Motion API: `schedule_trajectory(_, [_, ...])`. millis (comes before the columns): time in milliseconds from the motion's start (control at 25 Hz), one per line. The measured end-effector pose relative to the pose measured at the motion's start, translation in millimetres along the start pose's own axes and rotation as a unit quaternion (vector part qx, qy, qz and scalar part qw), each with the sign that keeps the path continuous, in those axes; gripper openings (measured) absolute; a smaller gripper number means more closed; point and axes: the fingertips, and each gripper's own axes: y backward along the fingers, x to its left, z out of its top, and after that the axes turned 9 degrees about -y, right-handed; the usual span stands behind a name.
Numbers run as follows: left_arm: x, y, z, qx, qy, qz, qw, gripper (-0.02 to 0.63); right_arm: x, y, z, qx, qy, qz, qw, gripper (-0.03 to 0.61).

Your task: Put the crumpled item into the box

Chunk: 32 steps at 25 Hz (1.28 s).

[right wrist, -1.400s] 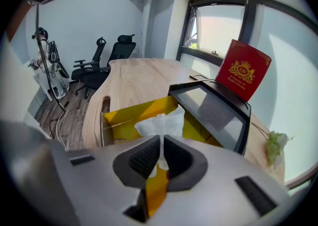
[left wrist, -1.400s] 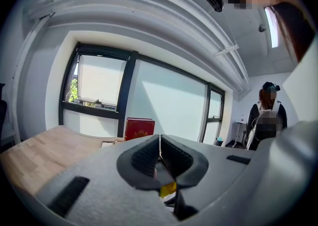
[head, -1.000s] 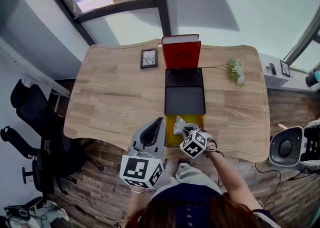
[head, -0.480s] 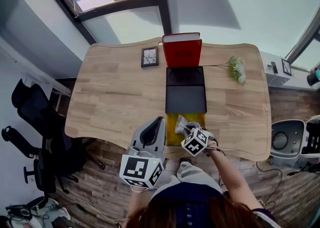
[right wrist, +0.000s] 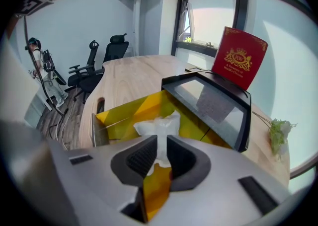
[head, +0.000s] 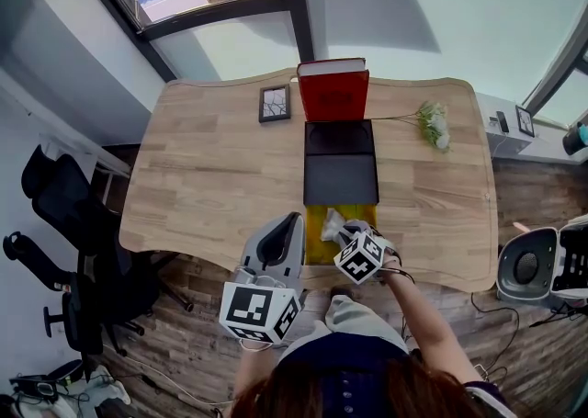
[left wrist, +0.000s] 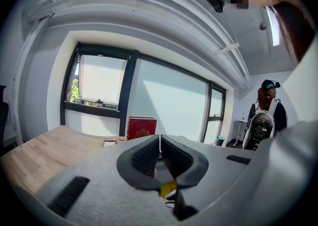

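As right gripper (right wrist: 160,145) pinches crumpled paper (right wrist: 158,124), left gripper (left wrist: 159,145) hangs closed

A crumpled white item (right wrist: 158,123) was held pinched between the jaws of the right gripper (right wrist: 161,146), over a yellow sheet (right wrist: 124,118). Just beyond it, an open black box (right wrist: 208,102) was seen, its red lid (right wrist: 240,57) raised upright.

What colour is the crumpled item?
The crumpled item is white, clearest in the right gripper view.
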Motion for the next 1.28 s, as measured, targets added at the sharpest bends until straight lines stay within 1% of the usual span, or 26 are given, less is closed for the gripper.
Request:
schedule_trajectory(240, [-2.9,4.3,2.0,-0.004,-0.002,-0.002,1.0000,0.029,0.4,8.9,3.4,-0.012,-0.007,-0.007,1.000,0.063])
schedule_trajectory(480, [-9.0,8.8,3.7,-0.009,-0.006,-0.006,0.9999,0.029,-1.8,27.7,17.4,-0.047,-0.023,-0.020,0.998,0.063])
schedule_trajectory(720, [-15.2,18.2,8.2,-0.017,-0.010,-0.012,0.9997,0.029,-2.4,53.0,33.2,-0.086,-0.058,-0.033,0.994,0.060])
schedule_trajectory(880, [-21.0,24.5,8.9,-0.021,-0.012,-0.015,0.9996,0.029,-2.8,65.3,36.0,-0.105,-0.078,-0.042,0.991,0.049])
schedule_trajectory(1280, [-32.0,38.8,14.0,-0.031,-0.018,-0.024,0.9991,0.029,-1.3,100.3,42.4,-0.140,-0.107,-0.065,0.982,0.038])
